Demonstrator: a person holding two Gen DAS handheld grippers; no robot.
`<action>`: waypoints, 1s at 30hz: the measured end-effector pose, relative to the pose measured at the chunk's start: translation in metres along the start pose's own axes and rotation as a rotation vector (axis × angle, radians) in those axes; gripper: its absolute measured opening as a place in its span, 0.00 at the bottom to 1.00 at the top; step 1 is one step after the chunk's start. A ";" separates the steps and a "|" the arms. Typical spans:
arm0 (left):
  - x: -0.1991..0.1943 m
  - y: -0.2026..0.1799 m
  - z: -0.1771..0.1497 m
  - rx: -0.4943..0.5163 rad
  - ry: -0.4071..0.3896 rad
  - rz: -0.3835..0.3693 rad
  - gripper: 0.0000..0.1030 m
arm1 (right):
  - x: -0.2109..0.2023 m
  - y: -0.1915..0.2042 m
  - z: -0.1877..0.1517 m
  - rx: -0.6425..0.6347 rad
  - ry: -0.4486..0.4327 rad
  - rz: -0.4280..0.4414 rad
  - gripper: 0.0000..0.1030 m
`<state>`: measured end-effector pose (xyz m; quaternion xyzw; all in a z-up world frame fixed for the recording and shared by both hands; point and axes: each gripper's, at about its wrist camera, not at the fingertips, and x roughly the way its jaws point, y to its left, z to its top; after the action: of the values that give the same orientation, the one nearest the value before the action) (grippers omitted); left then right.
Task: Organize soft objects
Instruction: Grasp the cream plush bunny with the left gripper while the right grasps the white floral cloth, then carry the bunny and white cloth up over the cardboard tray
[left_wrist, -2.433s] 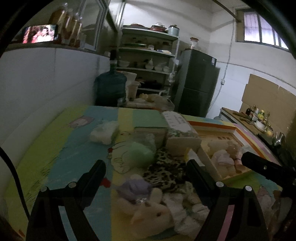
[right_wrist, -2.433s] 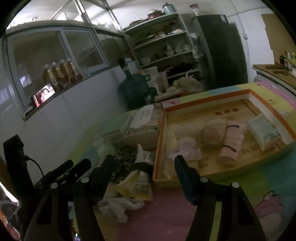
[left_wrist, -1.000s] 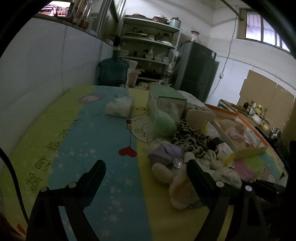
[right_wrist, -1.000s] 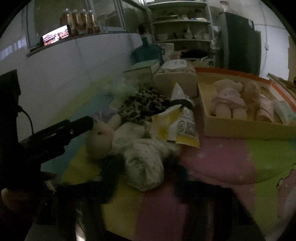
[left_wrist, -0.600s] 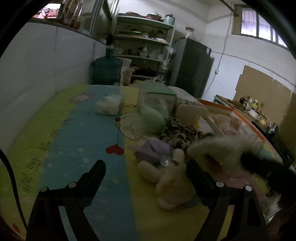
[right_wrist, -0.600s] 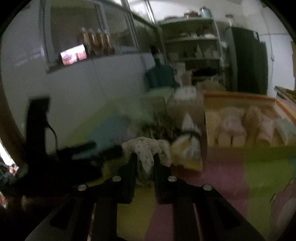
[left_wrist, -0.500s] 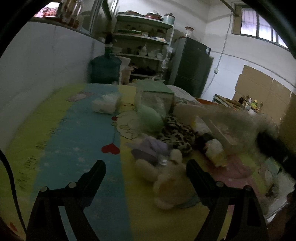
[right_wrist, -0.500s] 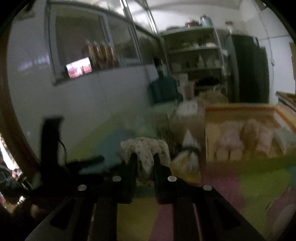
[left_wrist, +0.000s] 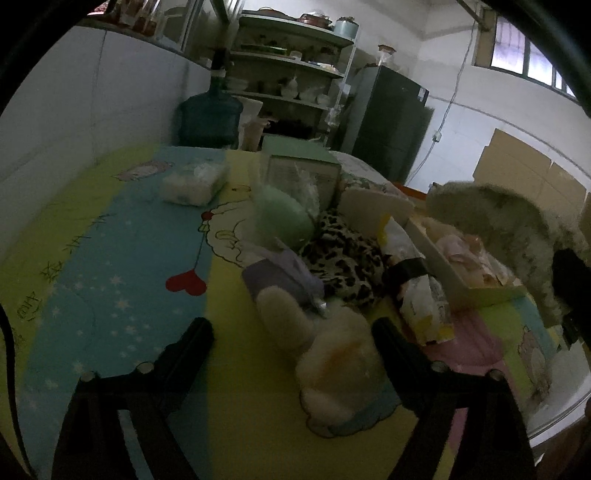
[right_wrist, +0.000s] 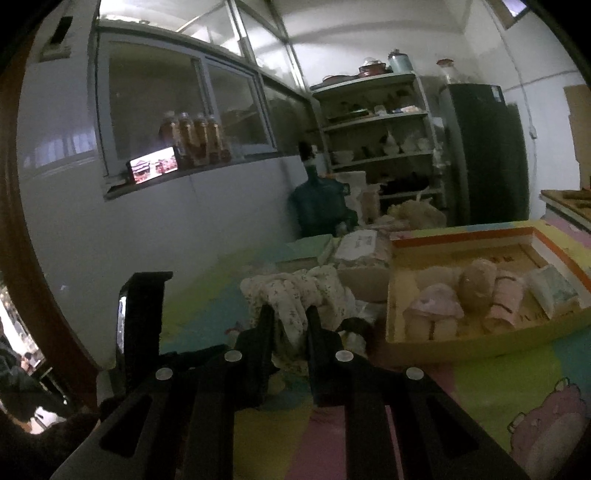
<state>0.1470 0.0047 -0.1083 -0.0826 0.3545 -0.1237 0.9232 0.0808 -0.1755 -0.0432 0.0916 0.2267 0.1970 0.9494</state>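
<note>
My right gripper (right_wrist: 290, 314) is shut on a white floral cloth (right_wrist: 295, 291) and holds it up above the table; the cloth also hangs at the right of the left wrist view (left_wrist: 498, 218). My left gripper (left_wrist: 291, 328) is open and low over the mat, with a cream plush toy (left_wrist: 325, 354) between its fingers. Beyond the toy lie a purple soft item (left_wrist: 277, 273), a leopard-print cloth (left_wrist: 347, 254), a green pouch (left_wrist: 280, 214) and a yellow-white packet (left_wrist: 413, 284). An orange-rimmed box (right_wrist: 554, 243) holds several pink and beige soft items (right_wrist: 476, 284).
A colourful cartoon mat (left_wrist: 110, 258) covers the table. A wrapped tissue pack (left_wrist: 192, 181) and a green carton (left_wrist: 299, 170) stand further back. A water jug (left_wrist: 210, 114), shelves (right_wrist: 376, 122) and a dark fridge (right_wrist: 484, 151) are behind. The left gripper's body (right_wrist: 144, 325) rises at the left of the right wrist view.
My right gripper closed on the floral cloth in the pile and lifted it up. My left gripper drew back a little and stayed open.
</note>
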 end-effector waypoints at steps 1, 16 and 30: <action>-0.001 0.001 0.000 -0.015 0.000 -0.038 0.64 | 0.001 0.000 0.000 -0.002 0.001 -0.003 0.17; -0.028 -0.007 -0.001 0.032 -0.064 -0.018 0.45 | 0.004 -0.002 -0.004 0.000 0.018 0.001 0.17; -0.055 -0.017 0.016 0.086 -0.134 -0.015 0.45 | 0.000 0.002 -0.001 -0.018 0.003 0.004 0.17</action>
<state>0.1156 0.0047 -0.0576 -0.0538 0.2857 -0.1400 0.9465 0.0794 -0.1742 -0.0436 0.0831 0.2260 0.2010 0.9496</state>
